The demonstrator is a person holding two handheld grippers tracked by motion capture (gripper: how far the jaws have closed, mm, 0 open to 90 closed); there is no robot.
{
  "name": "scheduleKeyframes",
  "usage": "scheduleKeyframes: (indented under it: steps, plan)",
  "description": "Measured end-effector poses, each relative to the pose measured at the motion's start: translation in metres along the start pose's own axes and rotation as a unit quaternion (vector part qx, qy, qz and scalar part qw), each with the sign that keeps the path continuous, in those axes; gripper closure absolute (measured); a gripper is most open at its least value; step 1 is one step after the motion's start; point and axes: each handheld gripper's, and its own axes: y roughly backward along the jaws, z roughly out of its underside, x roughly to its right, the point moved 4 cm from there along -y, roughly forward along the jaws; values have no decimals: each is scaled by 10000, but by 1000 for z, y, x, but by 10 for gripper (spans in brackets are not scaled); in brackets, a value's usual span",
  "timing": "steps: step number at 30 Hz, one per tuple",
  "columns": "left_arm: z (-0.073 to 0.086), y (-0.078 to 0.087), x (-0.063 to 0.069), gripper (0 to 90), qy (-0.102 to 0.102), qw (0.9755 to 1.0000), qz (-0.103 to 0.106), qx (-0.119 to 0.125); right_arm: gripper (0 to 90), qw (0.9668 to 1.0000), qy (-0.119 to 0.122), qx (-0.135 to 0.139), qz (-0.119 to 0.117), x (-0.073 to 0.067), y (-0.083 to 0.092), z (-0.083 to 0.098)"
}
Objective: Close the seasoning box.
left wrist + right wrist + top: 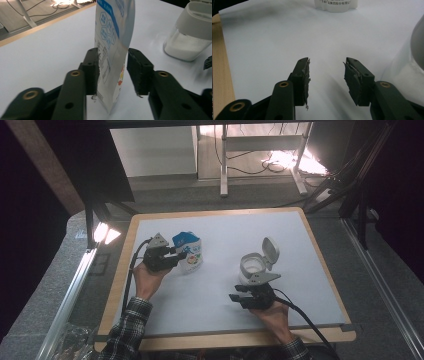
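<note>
**A:** What was on the counter point(215, 285)?

**B:** A pale sheet covered a wooden-edged counter. A white and blue pouch point(189, 251) stood upright toward the left side. A clear jar point(252, 265) with white powder inside sat toward the right, its white flip lid point(270, 249) standing open.

**A:** Where were the hands?

**B:** Two forearms in plaid sleeves came in from the near edge. The left hand point(145, 281) held the left gripper point(181, 255) level, pointing right at the pouch. The right hand point(272, 315) held the right gripper point(235, 294) just in front of the jar, pointing left.

**A:** Did the left gripper hold the pouch?

**B:** Not firmly. In the left gripper view the pouch point(112, 50) stood between the jaws. One pad lay against its printed face; the other stood just clear of it, with a thin gap. The jaws were partway apart, so the pouch looked loose and stood on its own base.

**A:** And the right gripper?

**B:** In the right gripper view its jaws point(326, 75) were partway apart with nothing between them, only bare sheet. The jar's rounded wall point(412, 70) sat close at the right edge, and the pouch's base point(336, 6) showed far off at the top.

**A:** How far apart were pouch and jar?

**B:** Well apart, with open sheet between.
</note>
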Motion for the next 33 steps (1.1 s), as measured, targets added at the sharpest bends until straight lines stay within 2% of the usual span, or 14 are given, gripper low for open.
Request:
scheduleKeyframes:
  steps: [3, 5, 8, 12, 15, 25, 30, 33]
  plan:
    - [3, 0, 1, 482, 14, 10000, -44, -32, 595, 10000, 35, -33, 26, 1, 3, 1]
    - [4, 1, 2, 450, 27, 10000, -70, -17, 623, 10000, 36, -62, 57, 2, 6, 2]
    - [8, 2, 3, 383, 157, 9999, -66, -25, 697, 9999, 95, -93, 81, 3, 11, 3]
    - [15, 1, 5, 315, 229, 9996, -69, -178, 803, 9999, 95, -115, 22, 6, 18, 5]
    - [25, 2, 9, 279, 311, 9992, -38, -252, 841, 10000, 40, -59, 24, 10, 26, 7]
    - [58, 4, 18, 173, 517, 9967, -89, -619, 854, 9996, -83, 4, 284, 25, 51, 11]
    - [72, 4, 24, 124, 529, 9948, -138, -855, 854, 9989, -175, -16, 435, 33, 62, 15]
    - [80, 3, 28, 107, 516, 9936, -177, -993, 854, 9979, -202, -45, 606, 39, 68, 16]
